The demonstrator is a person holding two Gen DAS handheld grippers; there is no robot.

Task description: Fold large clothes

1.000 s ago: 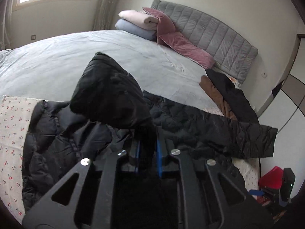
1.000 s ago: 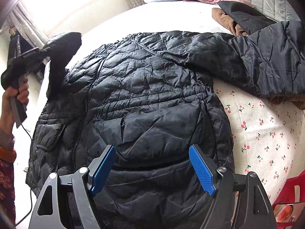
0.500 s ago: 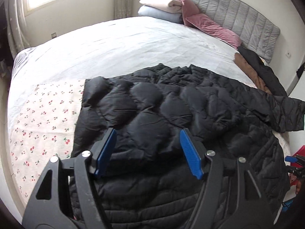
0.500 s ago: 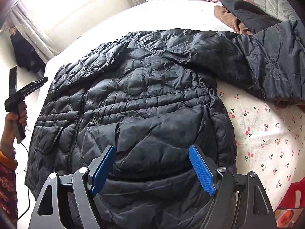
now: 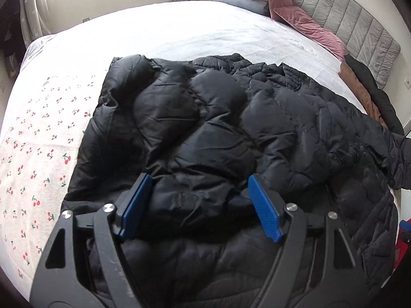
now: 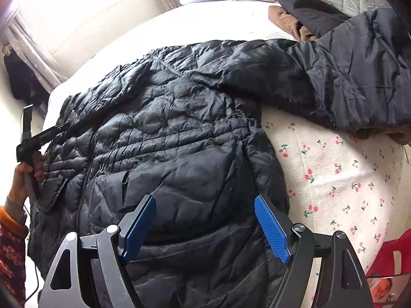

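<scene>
Though flat on bed (image 5: 179, 33), black puffer jacket (image 6: 179, 141), one sleeve (image 6: 346, 77) outstretched.

Black quilted jacket (image 5: 231, 133) on cherry-print sheet (image 5: 38, 154).

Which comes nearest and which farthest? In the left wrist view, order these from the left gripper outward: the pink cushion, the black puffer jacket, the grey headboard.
1. Black puffer jacket: directly under the left gripper, between its open fingers.
2. Pink cushion: far across the bed, upper right.
3. Grey headboard: behind the cushion, against the wall.
</scene>
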